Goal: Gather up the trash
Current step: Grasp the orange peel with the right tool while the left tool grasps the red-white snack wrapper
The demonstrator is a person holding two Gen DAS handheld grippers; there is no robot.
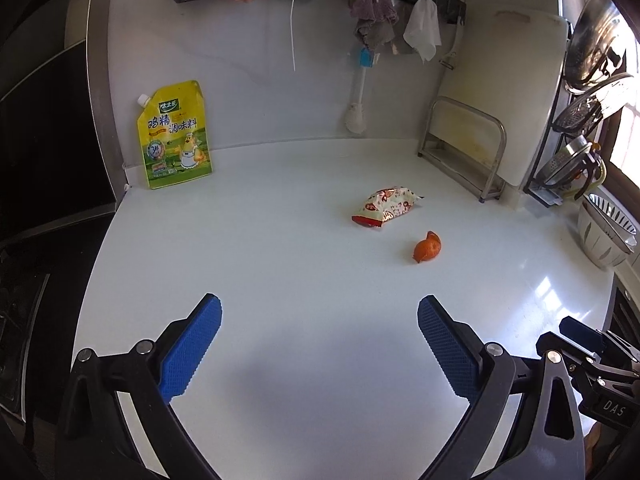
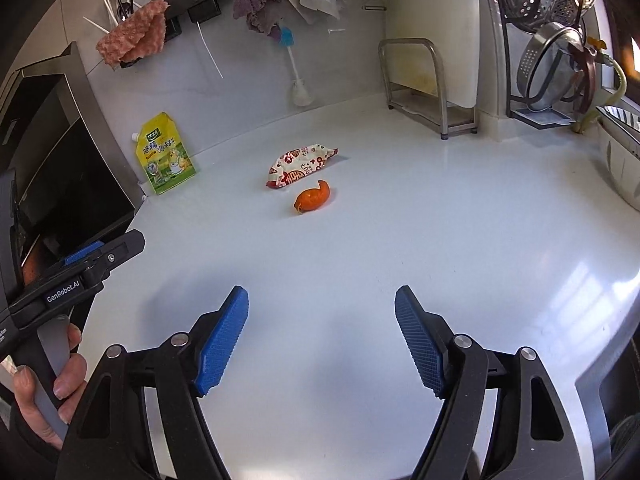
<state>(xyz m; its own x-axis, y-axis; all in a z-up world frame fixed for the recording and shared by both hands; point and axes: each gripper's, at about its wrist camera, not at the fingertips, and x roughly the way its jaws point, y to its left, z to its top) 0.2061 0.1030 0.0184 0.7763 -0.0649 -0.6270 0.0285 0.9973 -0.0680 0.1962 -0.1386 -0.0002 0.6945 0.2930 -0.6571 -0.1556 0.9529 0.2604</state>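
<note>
A crumpled red-and-white snack wrapper (image 1: 385, 205) (image 2: 301, 164) lies on the white counter (image 1: 280, 264) (image 2: 420, 220). Just in front of it sits a piece of orange peel (image 1: 427, 247) (image 2: 312, 197). My left gripper (image 1: 319, 316) hovers over the near part of the counter, open, nothing between its blue pads; wrapper and peel are ahead, slightly right. My right gripper (image 2: 321, 307) is also open and empty, with both pieces well ahead of it. A hand (image 2: 48, 376) holds the left gripper's body at the lower left of the right wrist view.
A yellow seasoning pouch (image 1: 175, 136) (image 2: 166, 154) leans on the back wall at left. A steel rack (image 1: 464, 148) (image 2: 420, 84) with a cutting board stands at back right. Cloths hang from a wall rail (image 1: 372, 12). A cooktop (image 1: 20, 320) borders the left; a ribbed bowl (image 1: 606, 236) sits right.
</note>
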